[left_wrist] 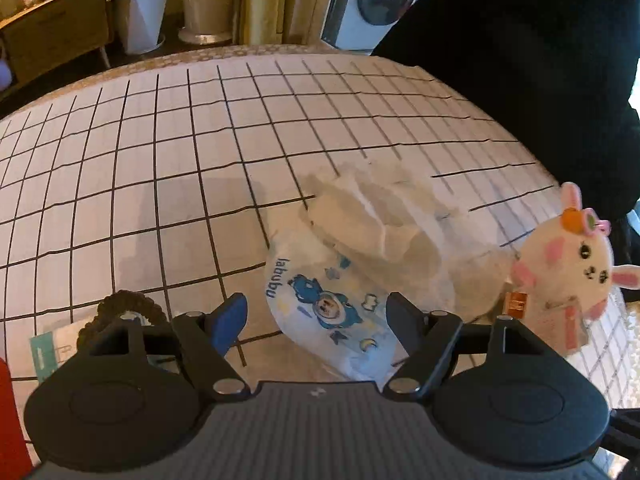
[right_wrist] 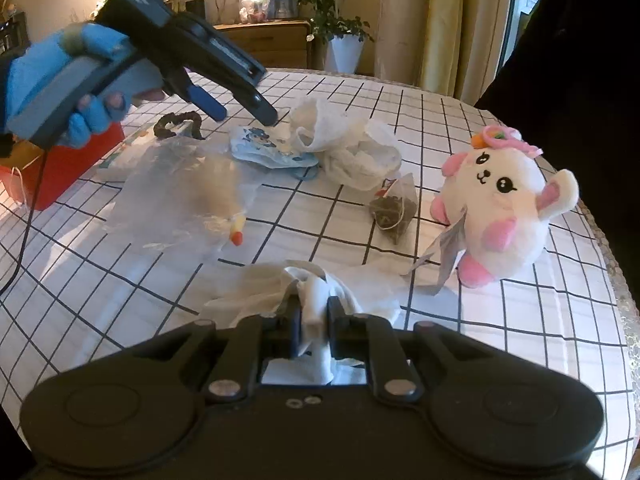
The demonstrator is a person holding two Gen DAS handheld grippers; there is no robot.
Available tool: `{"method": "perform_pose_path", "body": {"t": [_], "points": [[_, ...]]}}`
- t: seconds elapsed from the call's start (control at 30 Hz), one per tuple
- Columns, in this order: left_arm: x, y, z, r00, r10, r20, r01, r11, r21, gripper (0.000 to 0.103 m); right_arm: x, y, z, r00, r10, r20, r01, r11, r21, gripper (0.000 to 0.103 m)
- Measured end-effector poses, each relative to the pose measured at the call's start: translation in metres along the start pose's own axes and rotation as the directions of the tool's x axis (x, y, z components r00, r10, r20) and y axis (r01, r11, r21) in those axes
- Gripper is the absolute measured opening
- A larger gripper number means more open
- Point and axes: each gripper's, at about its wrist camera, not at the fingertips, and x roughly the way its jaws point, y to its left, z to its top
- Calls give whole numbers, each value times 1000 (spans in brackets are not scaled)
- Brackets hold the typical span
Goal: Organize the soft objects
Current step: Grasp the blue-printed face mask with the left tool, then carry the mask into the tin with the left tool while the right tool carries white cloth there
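My left gripper (left_wrist: 316,312) is open and empty, hovering just above a blue-printed diaper (left_wrist: 324,312) with crumpled white tissue (left_wrist: 372,216) behind it. From the right wrist view the left gripper (right_wrist: 246,114) hangs over the same diaper (right_wrist: 268,150) and tissue pile (right_wrist: 348,148). My right gripper (right_wrist: 314,312) is shut on a white tissue (right_wrist: 316,300) near the table's front. A white and pink plush toy (right_wrist: 504,208) lies at the right; it also shows in the left wrist view (left_wrist: 568,264).
The table has a white grid cloth (right_wrist: 160,304). On it lie a clear plastic bag (right_wrist: 188,196), a tea bag (right_wrist: 394,208), a dark scrunchie (right_wrist: 178,124) and a red box (right_wrist: 60,172) at the left. A person in black stands at the right.
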Motion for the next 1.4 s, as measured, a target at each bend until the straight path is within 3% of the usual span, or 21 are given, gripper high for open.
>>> {"method": "perform_pose_path", "body": {"t": [0.17, 0.23, 0.33, 0.4, 0.43, 0.5, 0.6, 0.87, 1.4], "points": [[10, -3, 0, 1000, 3, -1, -3, 1000, 22, 76, 5, 0, -1, 1000, 7, -8, -7, 1000, -2, 14], [13, -8, 0, 1000, 12, -7, -12, 999, 52, 70, 7, 0, -1, 1000, 7, -9, -7, 1000, -5, 14], [18, -14, -1, 999, 34, -16, -32, 995, 90, 51, 8, 0, -1, 1000, 9, -11, -9, 1000, -8, 15], [19, -16, -2, 999, 46, -9, -45, 994, 98, 32, 9, 0, -1, 1000, 8, -12, -8, 1000, -10, 15], [18, -16, -2, 999, 50, -4, -49, 994, 100, 31, 9, 0, -1, 1000, 8, -12, -8, 1000, -11, 15], [16, -15, -1, 999, 51, 12, -52, 993, 109, 15, 9, 0, -1, 1000, 7, -12, -7, 1000, -11, 15], [9, -16, 0, 998, 47, 44, -52, 991, 122, 7, 9, 1, -1, 1000, 5, -13, -5, 1000, -9, 15], [-20, -14, 0, 994, 16, 112, -29, 993, 113, 3, -3, 4, 0, 998, -46, 41, 44, 999, 31, 10], [-120, -12, -31, 985, -22, 174, 2, 994, 113, 3, -102, 19, 28, 969, -69, 236, 47, 994, 100, 8]]}}
